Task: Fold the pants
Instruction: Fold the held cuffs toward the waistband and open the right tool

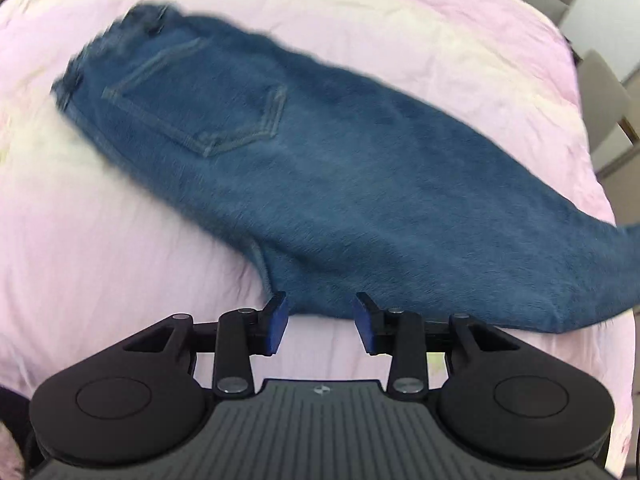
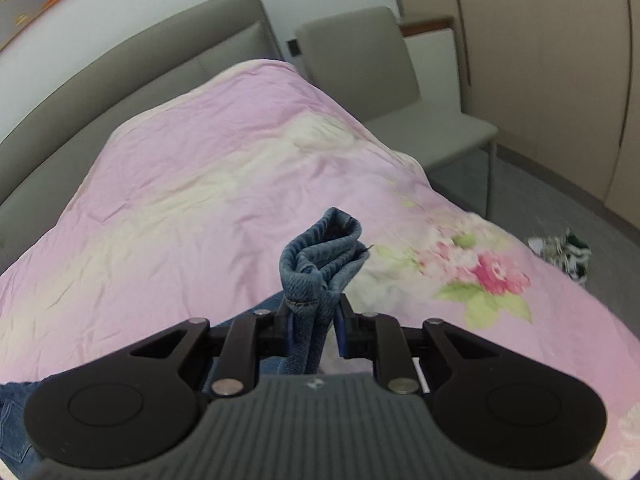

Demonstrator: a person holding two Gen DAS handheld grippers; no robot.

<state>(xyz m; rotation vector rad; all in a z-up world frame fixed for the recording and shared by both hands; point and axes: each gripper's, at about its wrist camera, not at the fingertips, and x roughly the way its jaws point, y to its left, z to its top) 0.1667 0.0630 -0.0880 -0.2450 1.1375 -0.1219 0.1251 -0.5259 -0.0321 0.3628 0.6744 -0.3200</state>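
Observation:
Blue denim pants [image 1: 320,168] lie folded lengthwise across the pink bed cover, waistband and back pocket [image 1: 200,104] at the far left, legs running off to the right. My left gripper [image 1: 321,322] is open and empty, its blue pads just at the pants' near edge. My right gripper [image 2: 314,328] is shut on the bunched leg cuffs of the pants [image 2: 324,256] and holds them up above the bed. More denim shows at the lower left of the right wrist view [image 2: 12,420].
The pink floral bed cover [image 2: 200,184] spreads under everything. A grey headboard [image 2: 140,64] and a grey chair [image 2: 380,72] stand beyond the bed. Shoes [image 2: 560,254] lie on the floor at the right.

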